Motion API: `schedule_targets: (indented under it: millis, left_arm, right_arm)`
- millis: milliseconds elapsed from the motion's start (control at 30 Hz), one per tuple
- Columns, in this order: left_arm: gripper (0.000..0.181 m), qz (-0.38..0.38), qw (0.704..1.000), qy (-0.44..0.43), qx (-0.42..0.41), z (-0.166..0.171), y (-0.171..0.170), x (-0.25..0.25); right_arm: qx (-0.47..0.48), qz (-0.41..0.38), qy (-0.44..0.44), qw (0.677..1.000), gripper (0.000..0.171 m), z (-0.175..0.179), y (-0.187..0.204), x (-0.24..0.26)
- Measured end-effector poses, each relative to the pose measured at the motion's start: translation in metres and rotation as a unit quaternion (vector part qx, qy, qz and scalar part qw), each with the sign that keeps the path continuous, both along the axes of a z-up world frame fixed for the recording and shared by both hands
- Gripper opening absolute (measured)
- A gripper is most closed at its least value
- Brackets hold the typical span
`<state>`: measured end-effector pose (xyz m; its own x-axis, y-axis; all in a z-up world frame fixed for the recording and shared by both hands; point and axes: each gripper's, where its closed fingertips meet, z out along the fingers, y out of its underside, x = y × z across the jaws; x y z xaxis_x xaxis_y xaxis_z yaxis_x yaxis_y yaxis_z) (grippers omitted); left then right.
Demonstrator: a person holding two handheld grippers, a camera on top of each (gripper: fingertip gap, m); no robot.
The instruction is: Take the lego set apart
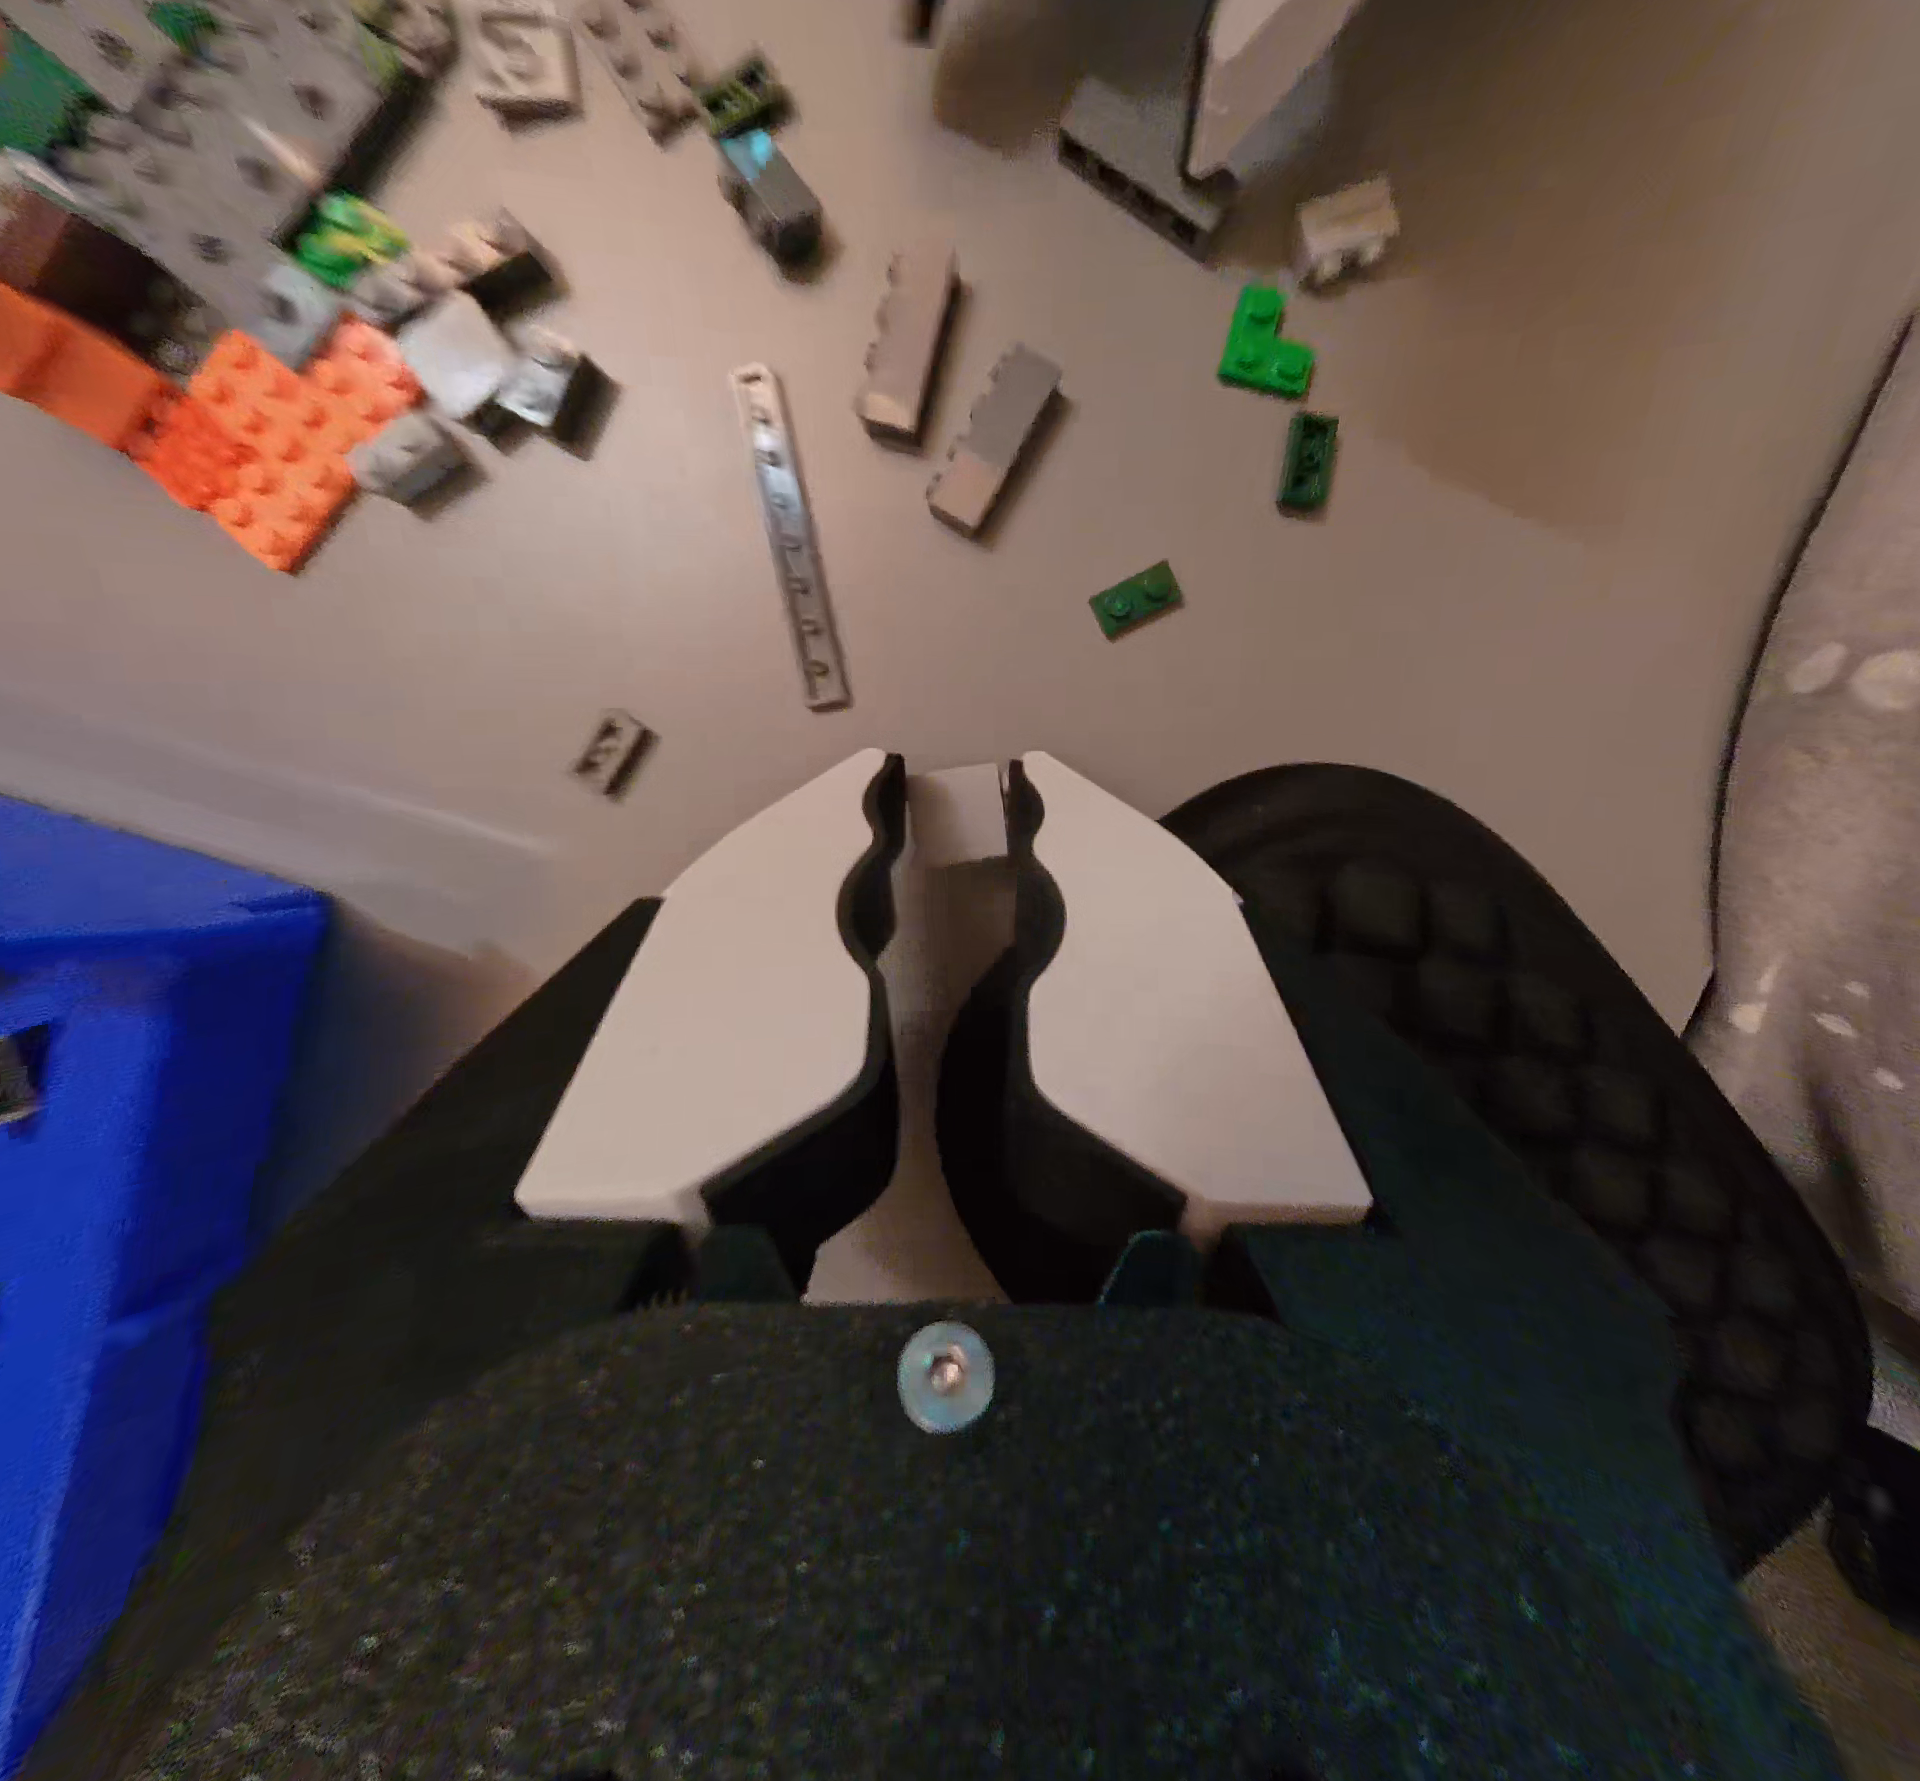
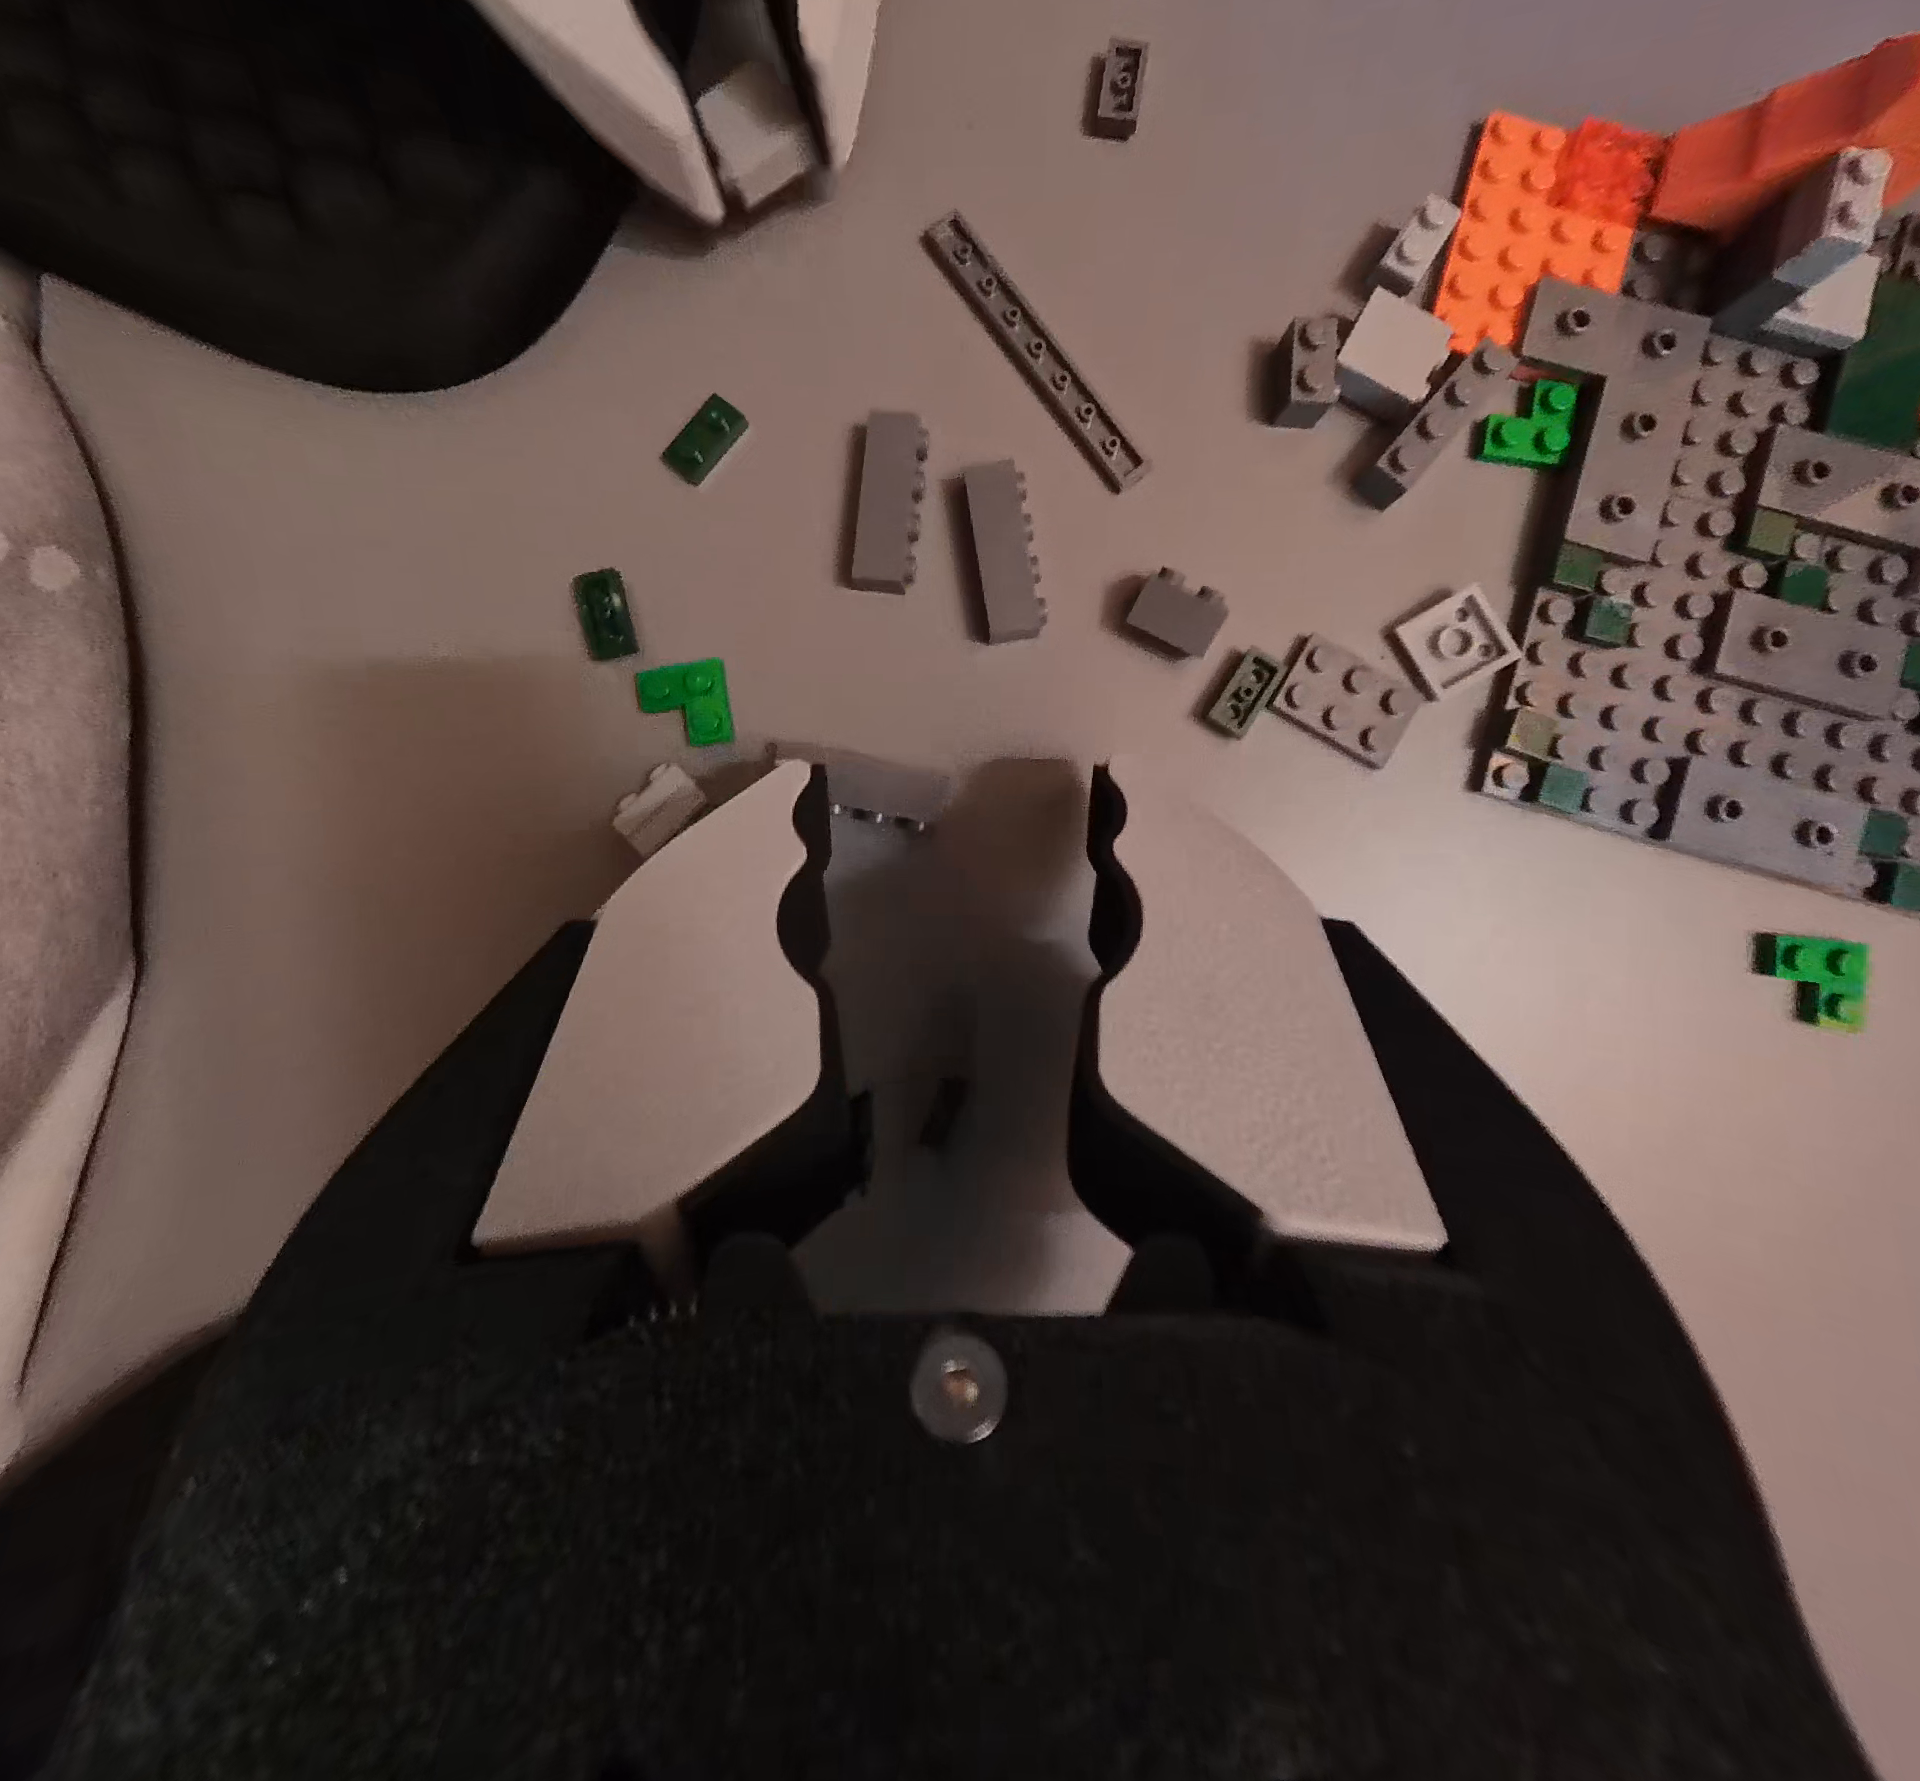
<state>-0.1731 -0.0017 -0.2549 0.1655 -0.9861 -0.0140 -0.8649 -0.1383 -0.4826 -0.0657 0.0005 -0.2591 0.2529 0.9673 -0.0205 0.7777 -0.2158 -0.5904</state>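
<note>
The lego set [image 2: 1714, 640], a grey studded build with green bits and orange plates [image 2: 1538, 245], lies on the table at the right; it is blurred at the top left of the left wrist view [image 1: 208, 69]. My left gripper [image 1: 956, 775] is shut on a small light grey brick [image 1: 961, 817], also seen in the right wrist view [image 2: 748, 142]. My right gripper [image 2: 951, 775] is open; a grey brick [image 2: 883, 796] lies by its left fingertip, also seen in the left wrist view [image 1: 1138, 173].
Loose pieces are scattered between the grippers: a long grey plate [image 2: 1034, 349], two grey bricks [image 2: 883, 500] [image 2: 1003, 547] and several green plates [image 2: 691, 697]. A blue box [image 1: 125, 1108], a black mesh object [image 1: 1558, 1108] and a grey dotted cloth [image 1: 1829, 796] border the table. Left tips to right tips: about 11 cm. The long grey plate [image 2: 1034, 349] sits 5 cm or so from the ends of my left fingers. It is also in sight in the left wrist view [image 1: 798, 534].
</note>
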Motion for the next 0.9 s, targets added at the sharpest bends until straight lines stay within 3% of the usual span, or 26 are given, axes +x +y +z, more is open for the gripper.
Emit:
schedule_targets:
  millis: [100, 267, 467, 600, 700, 900]
  left_arm:
    - [0.019, 0.039, 0.997, -0.044, 0.042, 0.035, 0.024, -0.007]
    - [0.019, 0.160, 0.975, -0.087, 0.128, 0.086, 0.095, -0.048]
    - [0.021, 0.260, 0.955, -0.045, 0.136, 0.067, 0.151, -0.087]
    - [0.041, 0.260, 0.951, -0.053, 0.160, 0.068, 0.156, -0.080]
    - [0.042, 0.226, 0.951, -0.077, 0.194, 0.082, 0.145, -0.062]
    - [0.035, 0.071, 0.973, -0.115, 0.189, 0.090, 0.080, 0.001]
  right_arm:
    - [0.002, 0.009, 0.000, 1.000, 0.048, 0.000, -0.005, 0.005]
    - [-0.014, 0.031, 0.014, 0.999, 0.048, 0.003, -0.017, 0.003]
    - [-0.015, 0.077, -0.005, 0.997, 0.048, -0.002, -0.038, 0.001]
    - [-0.003, 0.079, -0.019, 0.997, 0.038, -0.007, -0.039, 0.004]
    - [-0.002, 0.075, -0.014, 0.997, 0.033, -0.007, -0.039, 0.005]
    - [0.004, 0.062, -0.005, 0.998, 0.033, -0.003, -0.037, 0.010]
